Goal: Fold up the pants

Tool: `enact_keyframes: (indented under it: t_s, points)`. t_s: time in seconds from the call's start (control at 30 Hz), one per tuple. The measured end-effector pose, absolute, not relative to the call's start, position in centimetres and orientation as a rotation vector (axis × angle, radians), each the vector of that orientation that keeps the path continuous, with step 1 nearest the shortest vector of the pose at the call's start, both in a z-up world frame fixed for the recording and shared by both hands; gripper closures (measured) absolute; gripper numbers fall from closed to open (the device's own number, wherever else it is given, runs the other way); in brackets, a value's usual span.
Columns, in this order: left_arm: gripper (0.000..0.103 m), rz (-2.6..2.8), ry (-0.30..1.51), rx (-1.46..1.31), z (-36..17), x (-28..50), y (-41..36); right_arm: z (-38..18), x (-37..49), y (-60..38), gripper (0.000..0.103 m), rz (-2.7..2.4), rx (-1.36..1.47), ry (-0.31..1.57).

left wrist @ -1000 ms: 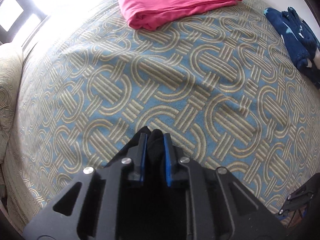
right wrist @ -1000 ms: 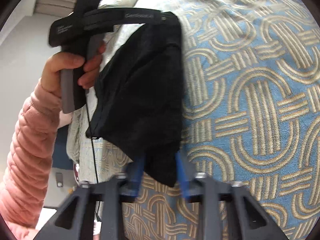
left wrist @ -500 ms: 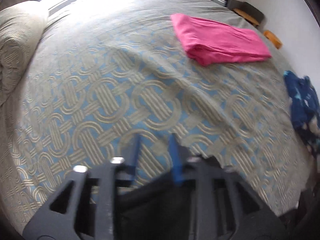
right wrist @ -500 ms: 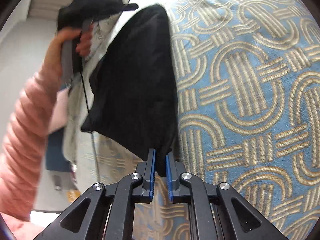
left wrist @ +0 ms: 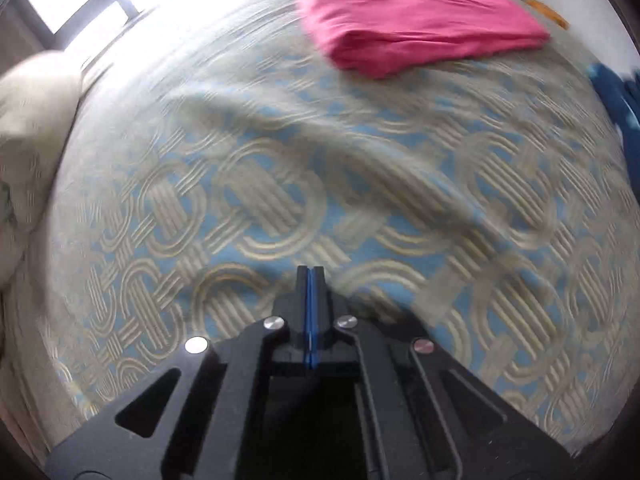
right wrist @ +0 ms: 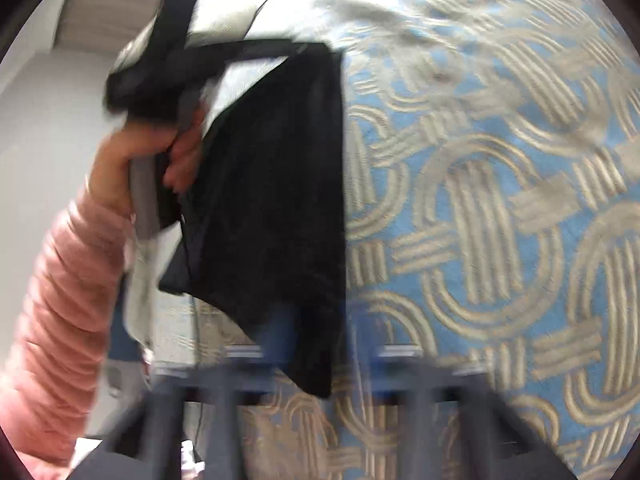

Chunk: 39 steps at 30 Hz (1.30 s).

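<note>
Black fabric pants (right wrist: 276, 200) hang at frame centre of the right view, over the blue patterned bedspread (right wrist: 500, 200). Left gripper (left wrist: 311, 280) jaws have just been closing; pads now meet with nothing between them. Right gripper (right wrist: 320, 356), blurred, appears clamped on the pants' lower edge. Regrasp required.

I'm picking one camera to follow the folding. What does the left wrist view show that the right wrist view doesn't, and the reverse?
Only the left wrist view shows the whole folded pink garment, a blue garment at the right edge, a pillow and the left gripper with its jaws together and nothing between them.

Only the right wrist view shows the black pants, a hand and a pink sleeve.

Both show the patterned bedspread.
</note>
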<state>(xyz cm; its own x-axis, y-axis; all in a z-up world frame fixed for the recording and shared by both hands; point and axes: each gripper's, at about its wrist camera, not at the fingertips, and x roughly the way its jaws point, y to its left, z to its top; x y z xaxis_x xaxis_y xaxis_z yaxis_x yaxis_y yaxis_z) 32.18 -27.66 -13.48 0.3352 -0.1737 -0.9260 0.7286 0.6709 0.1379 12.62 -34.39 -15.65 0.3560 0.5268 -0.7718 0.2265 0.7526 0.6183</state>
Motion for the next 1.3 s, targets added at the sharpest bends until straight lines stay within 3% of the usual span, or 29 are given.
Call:
enact_keyframes:
  t_s: [0.17,0.23,0.3,0.4,0.57,0.77,0.83,0.87,0.97,1.03,1.1,1.2,1.3]
  points:
    - [0.095,-0.701,1.052,0.483,-9.9,32.2,-24.4,-15.5,11.0,-34.0,0.098,0.196,0.725,1.205]
    - [0.068,-0.743,1.037,0.449,-8.1,31.2,-22.5,-15.8,10.2,-34.8,0.094,0.213,0.753,1.217]
    - [0.049,-0.756,0.987,0.466,-6.7,29.4,-20.8,-15.7,10.0,-35.8,0.093,0.206,0.762,1.232]
    - [0.047,-0.741,0.906,0.477,-5.0,27.0,-16.6,-13.3,11.2,-36.8,0.089,0.121,0.632,1.171]
    - [0.047,-0.757,0.965,0.254,-5.0,24.5,-7.5,-10.3,13.9,-35.8,0.089,0.192,0.535,1.126]
    - [0.046,-0.487,1.004,0.4,-12.5,27.4,-4.8,-11.3,21.7,-29.9,0.088,0.335,0.407,1.165]
    - [0.02,-0.431,1.08,0.29,-15.0,30.7,-2.6,-14.4,25.4,-28.4,0.091,0.22,0.321,1.255]
    - [0.017,-0.439,1.11,0.183,-15.3,31.7,-1.2,-15.3,26.1,-28.5,0.099,0.201,0.347,1.268]
    - [0.018,-0.448,1.129,0.049,-15.5,32.7,0.8,-14.9,26.2,-30.4,0.099,0.152,0.52,1.262]
    - [0.026,-0.468,1.106,0.056,-14.6,31.9,0.7,-13.9,25.1,-31.1,0.097,0.125,0.449,1.255]
    - [0.027,-0.497,1.069,0.037,-13.2,30.5,1.1,-12.9,24.2,-30.8,0.094,0.117,0.395,1.247]
    - [0.027,-0.508,1.034,0.013,-11.9,28.7,2.7,-12.0,22.7,-30.9,0.08,0.086,0.311,1.214]
    - [0.027,-0.501,1.088,-0.055,-12.9,27.5,4.6,-12.2,22.9,-31.3,0.074,0.025,0.258,1.207]
